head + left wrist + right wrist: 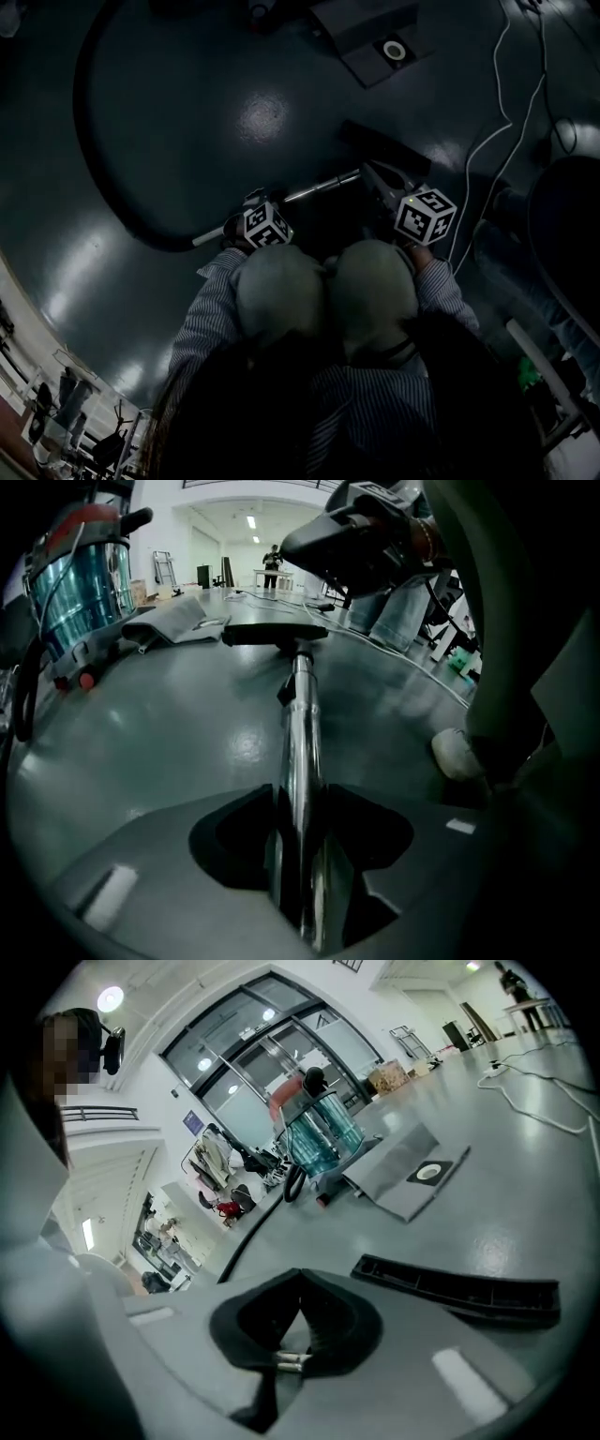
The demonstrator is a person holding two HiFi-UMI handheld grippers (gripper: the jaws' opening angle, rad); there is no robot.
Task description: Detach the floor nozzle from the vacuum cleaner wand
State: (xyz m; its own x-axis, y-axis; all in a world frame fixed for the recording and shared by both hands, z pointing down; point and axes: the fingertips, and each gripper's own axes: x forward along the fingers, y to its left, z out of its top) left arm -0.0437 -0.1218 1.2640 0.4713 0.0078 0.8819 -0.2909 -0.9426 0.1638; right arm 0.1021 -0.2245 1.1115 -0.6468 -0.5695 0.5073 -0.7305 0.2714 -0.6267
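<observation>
The left tongs [255, 202] [302, 855] stood released, their 2 jaws spread wide on either side of the chrome wand [300, 742] [319, 186], with dark gaps between the tube and each jaw. The wand lay on the grey floor [187, 112] and ran straight away from those tongs to the black floor nozzle [275, 633] [384, 148] [459, 1290], which rested flat on the floor and looked joined to the wand at its neck. The right tongs [380, 183] [292, 1335] were clenched, jaws together with nothing between them, and hung just beside the nozzle, apart from it. A black hose [103, 159] curved across the floor to the wand's near end. The vacuum canister [80, 583] [319, 1133] stood well apart, beyond a grey mat [412, 1180].
</observation>
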